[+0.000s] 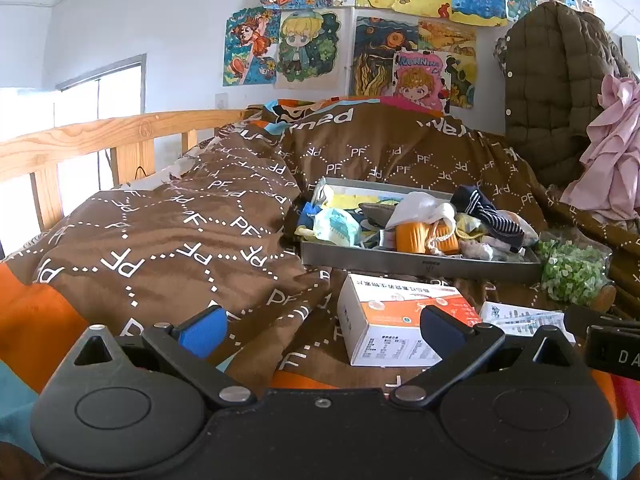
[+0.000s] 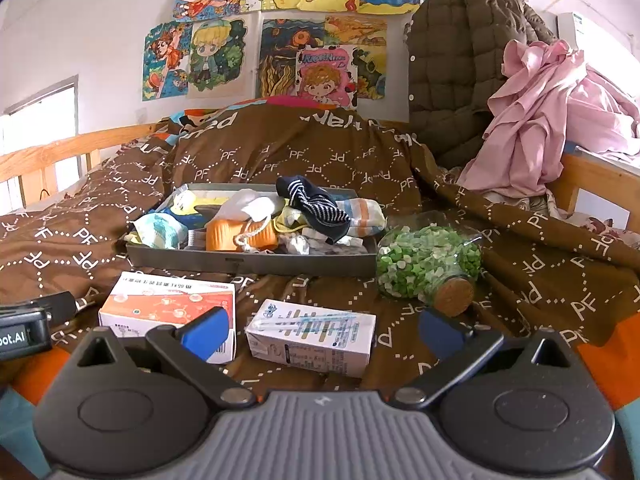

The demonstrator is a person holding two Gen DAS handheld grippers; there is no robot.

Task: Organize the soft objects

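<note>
A grey tray [image 1: 420,267] [image 2: 252,264] sits on the brown quilt and holds soft things: a navy striped sock [image 1: 490,216] [image 2: 316,208], a white sock [image 1: 420,208] [image 2: 248,206], an orange ribbed item [image 1: 412,238] [image 2: 224,236], a pale blue packet [image 1: 336,226] [image 2: 160,230] and several other socks. My left gripper [image 1: 320,330] is open and empty, low over the quilt in front of the tray. My right gripper [image 2: 320,330] is open and empty, in front of the tray above the white carton.
An orange-and-white box [image 1: 384,320] [image 2: 160,304] and a white carton [image 2: 316,336] [image 1: 520,316] lie before the tray. A corked glass jar of green pieces [image 2: 428,264] [image 1: 572,268] lies right of it. Wooden rail [image 1: 80,140] left; olive jacket [image 2: 460,60] and pink cloth [image 2: 532,120] right.
</note>
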